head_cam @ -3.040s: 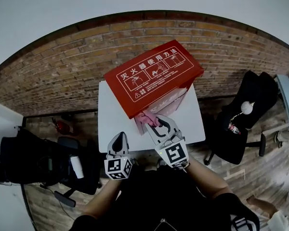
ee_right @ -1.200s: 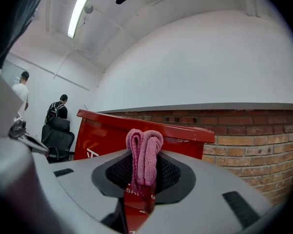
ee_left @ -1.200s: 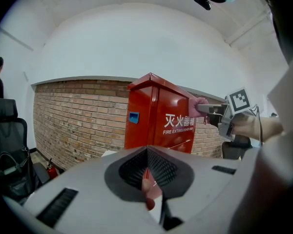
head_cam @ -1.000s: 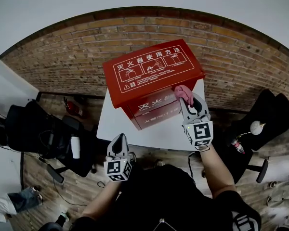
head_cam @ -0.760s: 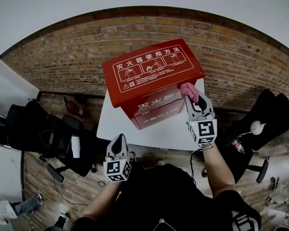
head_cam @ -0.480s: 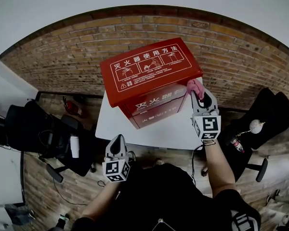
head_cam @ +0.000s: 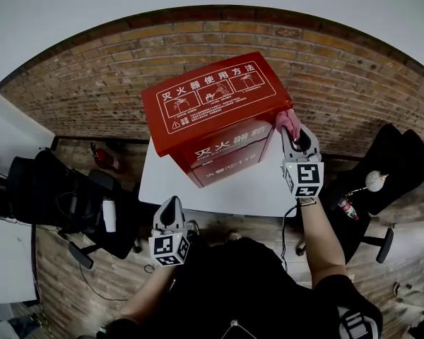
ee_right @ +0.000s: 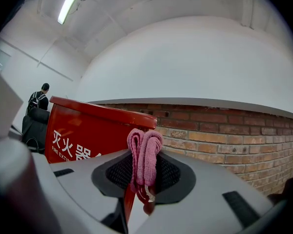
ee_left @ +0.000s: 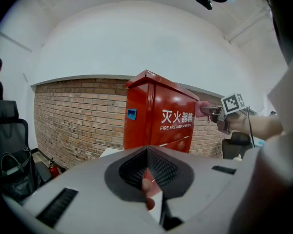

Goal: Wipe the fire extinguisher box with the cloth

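**Left gripper** (head_cam: 171,205): pale grey moulded shell tapering to a point. Black ribbed pads (ee_left: 161,167) line its V-shaped jaw recess, and a dark rectangular slot (ee_left: 56,206) is cut into each shoulder.

**Left marker cube** (head_cam: 168,248): white faces with black square-pattern markers.

**Right gripper** (head_cam: 295,138): same grey shell and black ribbed recess, with slots alike.

**Right marker cube** (head_cam: 303,179): white with black markers.

**Cable** (head_cam: 283,226): thin and dark, running from the right gripper's base.

**Clothing**: black top (head_cam: 233,288), forearms uncovered. White print (head_cam: 355,325) on the black fabric at the right arm.
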The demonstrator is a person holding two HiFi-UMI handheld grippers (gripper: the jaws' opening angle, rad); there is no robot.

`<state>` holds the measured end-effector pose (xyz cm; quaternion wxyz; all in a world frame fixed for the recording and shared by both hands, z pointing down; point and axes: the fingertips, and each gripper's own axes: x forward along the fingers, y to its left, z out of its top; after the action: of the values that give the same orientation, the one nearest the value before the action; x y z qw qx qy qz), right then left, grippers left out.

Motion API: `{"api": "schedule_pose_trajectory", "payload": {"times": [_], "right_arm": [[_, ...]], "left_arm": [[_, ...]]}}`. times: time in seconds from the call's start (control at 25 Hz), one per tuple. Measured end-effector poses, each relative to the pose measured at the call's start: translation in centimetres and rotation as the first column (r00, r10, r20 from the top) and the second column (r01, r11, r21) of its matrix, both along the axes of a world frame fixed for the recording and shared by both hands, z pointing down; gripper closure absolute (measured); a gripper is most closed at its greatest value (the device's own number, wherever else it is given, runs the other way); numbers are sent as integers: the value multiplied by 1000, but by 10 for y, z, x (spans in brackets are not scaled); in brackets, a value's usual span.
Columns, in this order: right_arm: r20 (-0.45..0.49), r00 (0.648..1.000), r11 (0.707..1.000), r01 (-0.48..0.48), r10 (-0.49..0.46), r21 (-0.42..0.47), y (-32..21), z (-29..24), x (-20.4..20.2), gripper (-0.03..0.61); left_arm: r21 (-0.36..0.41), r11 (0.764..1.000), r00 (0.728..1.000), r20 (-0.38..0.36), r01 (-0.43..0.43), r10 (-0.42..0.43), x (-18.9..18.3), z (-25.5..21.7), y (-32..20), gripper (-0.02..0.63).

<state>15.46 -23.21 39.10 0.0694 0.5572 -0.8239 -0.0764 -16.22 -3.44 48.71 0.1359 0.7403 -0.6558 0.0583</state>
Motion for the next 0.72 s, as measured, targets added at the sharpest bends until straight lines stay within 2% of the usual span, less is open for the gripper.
{"api": "schedule_pose_trajectory", "payload": {"times": [0.72], "right_arm": [[4, 1000, 999, -5, 5, -44, -2, 37, -2, 468]], "left_arm": [[-13, 1000, 1000, 5, 10, -10, -3, 5, 6, 586]]}}
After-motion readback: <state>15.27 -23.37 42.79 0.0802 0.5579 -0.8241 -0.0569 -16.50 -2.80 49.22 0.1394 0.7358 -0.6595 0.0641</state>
